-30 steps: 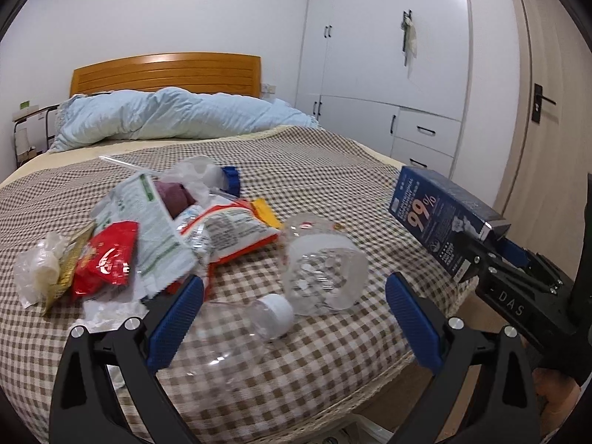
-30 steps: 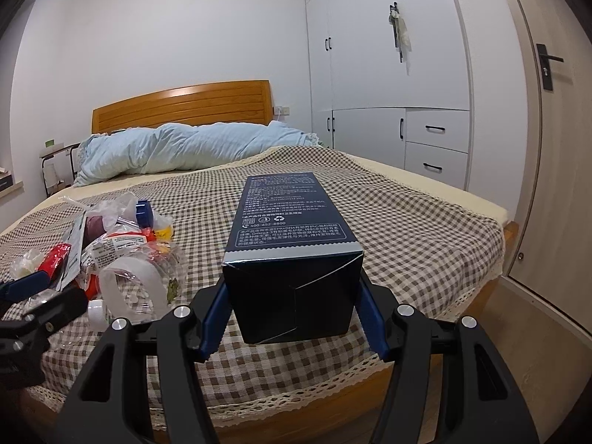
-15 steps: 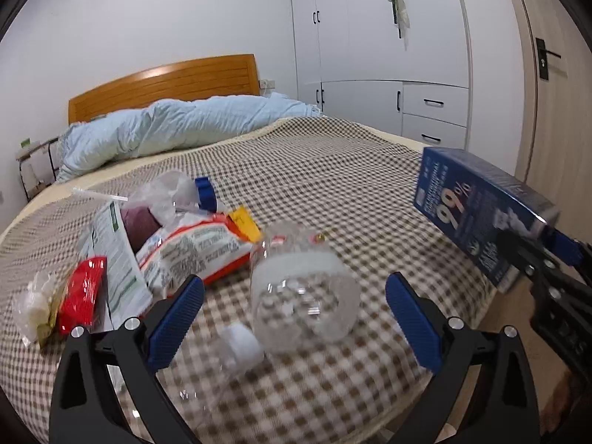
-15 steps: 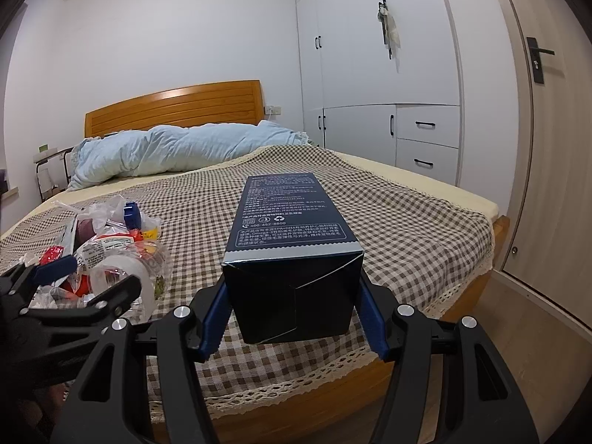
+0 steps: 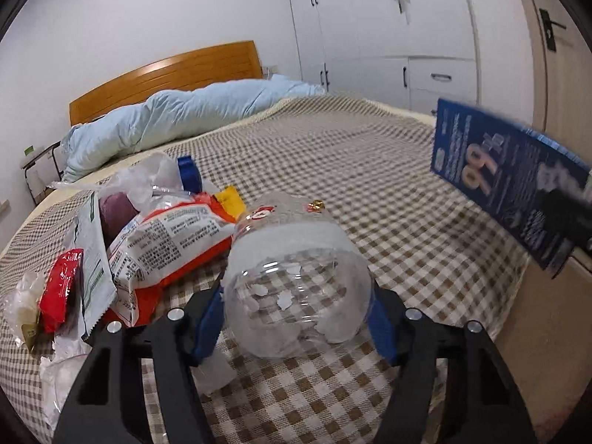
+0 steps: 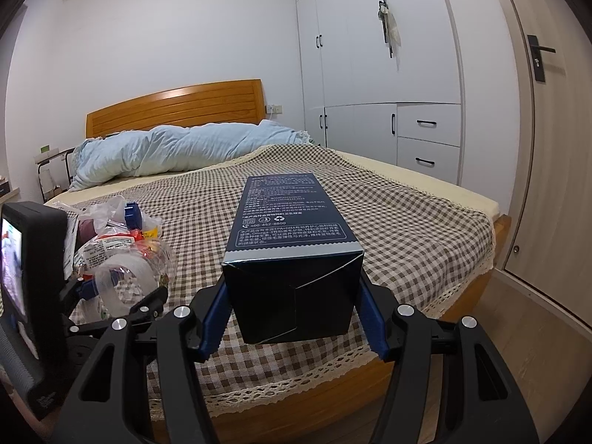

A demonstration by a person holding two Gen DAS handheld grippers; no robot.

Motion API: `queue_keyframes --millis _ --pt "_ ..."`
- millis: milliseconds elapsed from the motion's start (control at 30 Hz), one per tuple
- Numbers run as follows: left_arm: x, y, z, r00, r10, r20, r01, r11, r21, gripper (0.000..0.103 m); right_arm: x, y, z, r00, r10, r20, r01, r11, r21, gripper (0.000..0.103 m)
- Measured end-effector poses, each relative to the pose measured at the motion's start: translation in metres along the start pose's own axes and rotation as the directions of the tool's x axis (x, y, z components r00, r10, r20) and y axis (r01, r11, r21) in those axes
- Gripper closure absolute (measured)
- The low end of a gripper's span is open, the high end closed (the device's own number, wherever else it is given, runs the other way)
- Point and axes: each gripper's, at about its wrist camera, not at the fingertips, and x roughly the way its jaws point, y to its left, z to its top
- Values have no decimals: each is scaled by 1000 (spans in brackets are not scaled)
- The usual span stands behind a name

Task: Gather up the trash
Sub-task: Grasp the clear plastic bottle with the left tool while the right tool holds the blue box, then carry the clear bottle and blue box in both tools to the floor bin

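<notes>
Trash on the bed splits between the two tools: a clear plastic bottle point(image 5: 296, 288) lies between the blue pads of the left gripper point(image 5: 296, 318), and a dark blue carton point(image 6: 292, 277) sits clamped in the right gripper point(image 6: 292, 318). The left jaws have just been closing, and both pads now lie against the bottle's sides, pinching it near its base where it rests on the checked bedspread point(image 5: 370, 170). The right pads press the carton's two side walls, holding it level above the bed's foot, with its printed top face running away from the tool.

Just left of the left gripper lies a heap of wrappers: an orange and white snack bag point(image 5: 174, 236) touching the bottle's shoulder, a white and green packet point(image 5: 92, 259), a red wrapper point(image 5: 61, 288), and crumpled clear plastic point(image 5: 148, 177) with a blue cap point(image 5: 188, 177) farther ahead. A second clear bottle with a white cap point(image 5: 214, 370) lies under the left finger.

Well beyond both tools, a pale blue duvet point(image 6: 185, 151) is bunched against the wooden headboard point(image 6: 174, 107). Off to the right stand white wardrobes point(image 6: 370, 74).
</notes>
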Motion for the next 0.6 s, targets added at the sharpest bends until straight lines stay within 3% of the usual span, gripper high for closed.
queue_keyframes --millis 600 --pt "-49 13 15 986 -64 155 71 997 -43 40 -5 0 -2 1000 5 11 -5 1000 -21 44"
